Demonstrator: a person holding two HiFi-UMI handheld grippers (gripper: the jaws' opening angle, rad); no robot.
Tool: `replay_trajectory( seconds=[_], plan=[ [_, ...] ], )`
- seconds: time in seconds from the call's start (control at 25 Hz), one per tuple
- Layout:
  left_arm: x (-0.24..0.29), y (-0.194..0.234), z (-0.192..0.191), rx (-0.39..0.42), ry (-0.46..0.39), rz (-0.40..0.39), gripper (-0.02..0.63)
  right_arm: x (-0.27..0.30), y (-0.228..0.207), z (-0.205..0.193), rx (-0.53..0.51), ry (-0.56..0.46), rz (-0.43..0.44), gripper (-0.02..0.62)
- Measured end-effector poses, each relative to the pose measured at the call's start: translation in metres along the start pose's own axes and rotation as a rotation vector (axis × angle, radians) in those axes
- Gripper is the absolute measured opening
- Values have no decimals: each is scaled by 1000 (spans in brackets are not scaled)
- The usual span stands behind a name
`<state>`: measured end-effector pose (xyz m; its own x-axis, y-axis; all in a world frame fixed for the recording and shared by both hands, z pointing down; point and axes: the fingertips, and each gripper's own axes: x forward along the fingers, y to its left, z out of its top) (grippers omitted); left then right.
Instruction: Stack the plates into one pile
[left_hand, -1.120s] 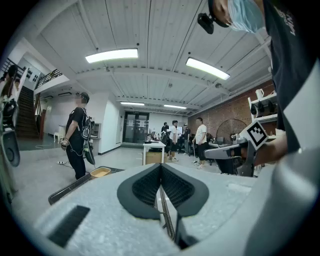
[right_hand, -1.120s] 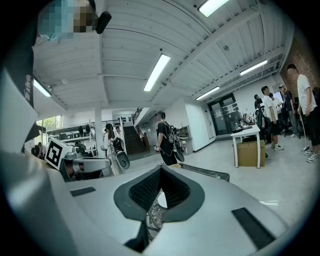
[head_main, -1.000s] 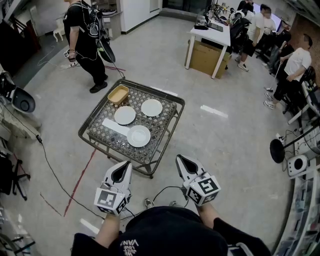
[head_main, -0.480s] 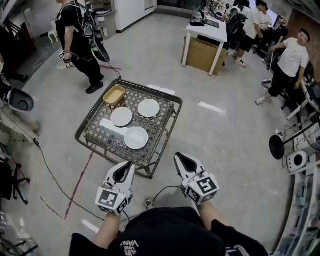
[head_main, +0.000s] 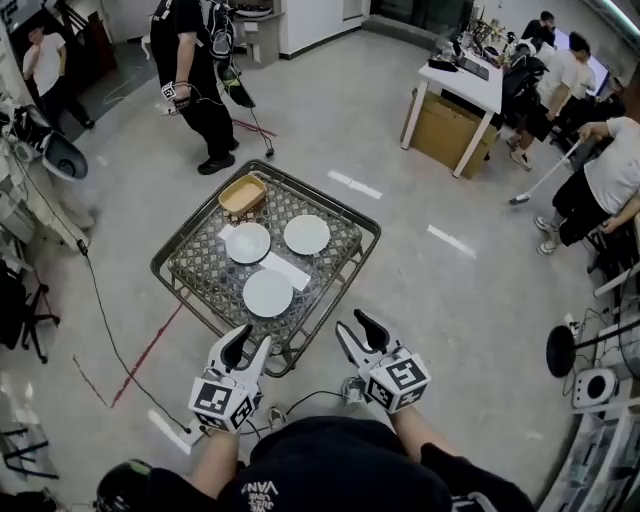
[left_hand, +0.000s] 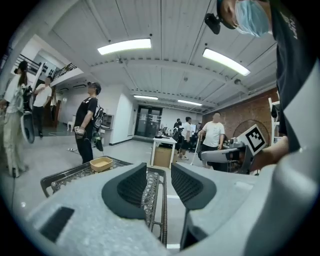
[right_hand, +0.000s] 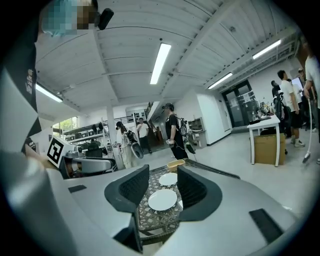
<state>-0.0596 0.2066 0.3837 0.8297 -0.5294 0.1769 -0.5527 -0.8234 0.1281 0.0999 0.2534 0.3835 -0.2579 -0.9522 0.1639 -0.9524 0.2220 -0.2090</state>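
Head view looked steeply down on a low wire-mesh table (head_main: 172, 262) standing on the floor. Three white plates lay apart on it, none stacked: the nearest plate (head_main: 268, 293) by the near corner, the left plate (head_main: 248, 242) behind it, and the right plate (head_main: 306, 234) just beside that one. A white sheet (head_main: 292, 272) lay among them, partly under the left plate, and a tan basket (head_main: 243, 194) sat at the far corner. The left gripper (head_main: 248, 346) and the right gripper (head_main: 357, 330) hung short of the table's near edge, touching nothing. A person in black (head_main: 200, 90) stood beyond the table.

Left gripper view showed the left gripper (left_hand: 159, 172) released, its jaws having just been opening, with nothing between the pads. The table's rim (left_hand: 161, 210) ran through the gap, and the tan basket (left_hand: 101, 163) sat off to the left.

Right gripper view showed the right gripper (right_hand: 163, 172) likewise released and empty, its jaws having just been opening. The nearest plate (right_hand: 162, 199) appeared in the gap, well beyond the pads, with the left plate (right_hand: 168, 179) behind it and the tan basket (right_hand: 175, 164) farther still.
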Motion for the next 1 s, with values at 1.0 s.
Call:
replay_trajectory(
  seconds=[1.0],
  plan=[
    [47,50,-67,-243,92,387,196,95,-73,-39,7,241,288,176]
  ],
)
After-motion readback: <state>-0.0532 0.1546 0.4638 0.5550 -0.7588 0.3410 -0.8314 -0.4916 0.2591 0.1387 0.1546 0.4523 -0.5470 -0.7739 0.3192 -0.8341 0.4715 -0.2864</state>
